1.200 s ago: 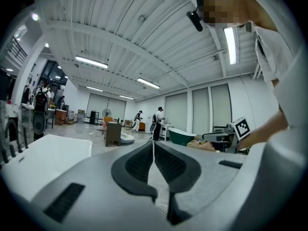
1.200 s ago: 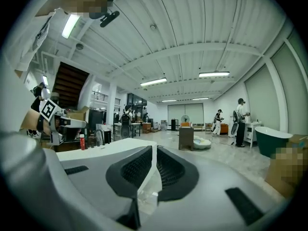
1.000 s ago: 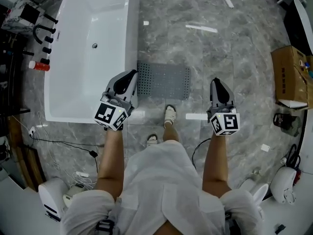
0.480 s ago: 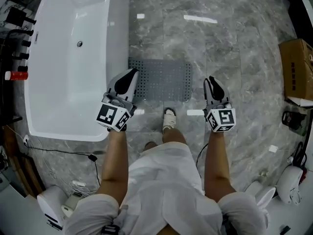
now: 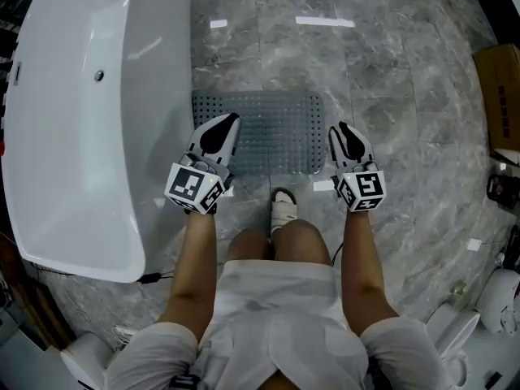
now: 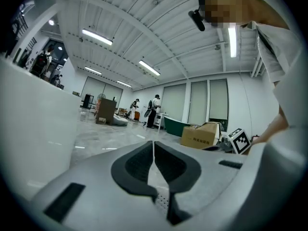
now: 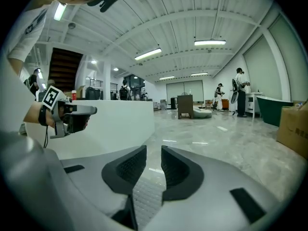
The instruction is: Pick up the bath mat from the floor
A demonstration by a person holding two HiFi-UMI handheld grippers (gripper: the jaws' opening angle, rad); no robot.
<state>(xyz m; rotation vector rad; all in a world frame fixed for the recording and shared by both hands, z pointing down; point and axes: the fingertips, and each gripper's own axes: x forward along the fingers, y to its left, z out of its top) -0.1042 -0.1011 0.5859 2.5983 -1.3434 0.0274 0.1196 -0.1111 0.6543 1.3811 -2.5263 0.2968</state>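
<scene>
Bath mat (image 5: 272,128) lies flat on the grey marble floor (image 5: 390,71), far of both grippers and just right of the white bathtub (image 5: 73,120), its left edge close along the tub's side.

The left gripper (image 5: 231,119) has its jaws pressed together, the dark pads meeting in a thin line with nothing between them, as the left gripper view (image 6: 153,146) shows. From the head view its tip sits over the near left part of the mat; whether it touches cannot be told.

The right gripper (image 5: 343,127) has its jaws a little apart, having just been opening. The gap in the right gripper view (image 7: 153,153) is bare between the pads, with only the dotted surface of the mat (image 7: 144,196) showing below. Its tip is just beside the mat's near right corner.

Each gripper carries its marker cube, left (image 5: 193,187) and right (image 5: 361,189), at the near end, held by a bare forearm.

Between the grippers, near of the mat, the person's shoe (image 5: 282,210) stands on the floor.

At the far right edge sits a cardboard box (image 5: 500,88), well apart from the mat.
</scene>
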